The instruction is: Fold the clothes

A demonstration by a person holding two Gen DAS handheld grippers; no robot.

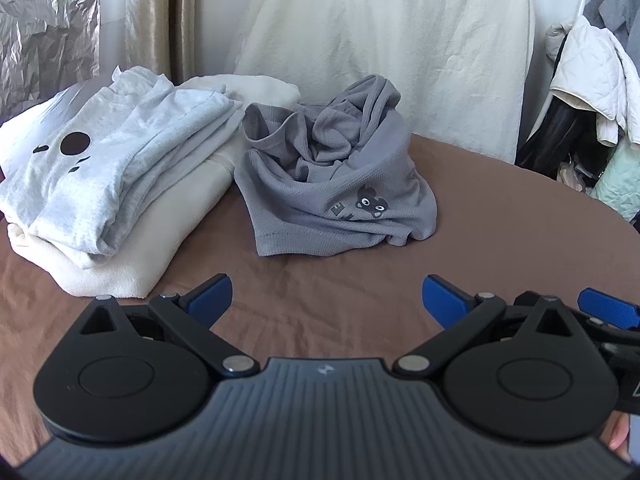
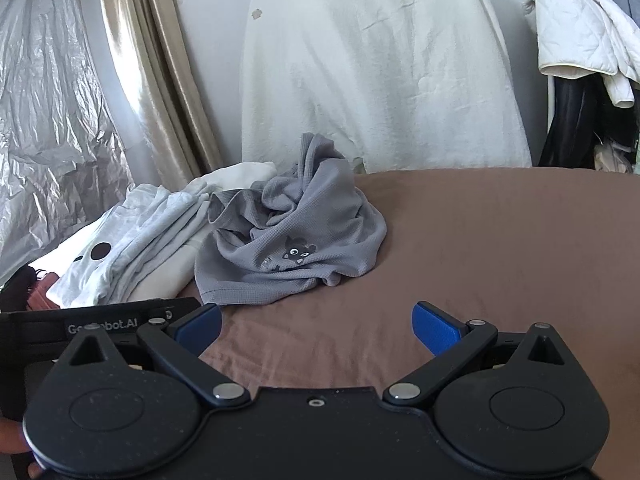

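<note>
Both tools, left (image 1: 327, 296) and right (image 2: 317, 324), gape wide before a crumpled grey waffle-knit shirt (image 1: 332, 184).

A brown sheet (image 2: 500, 240) covers the surface. Behind it: a cream drape (image 2: 380, 80), gold curtain (image 2: 136, 60), silver foil (image 2: 44, 100), hanging coats (image 2: 580, 32).

Soft daylight, fisheye-bent edges, slight blur

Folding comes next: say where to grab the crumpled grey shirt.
Grip the grey shirt at its stitched hem, coming in low from the near side. That edge lies flat and exposed towards both open grippers, left and right, while the rest is bunched.
</note>
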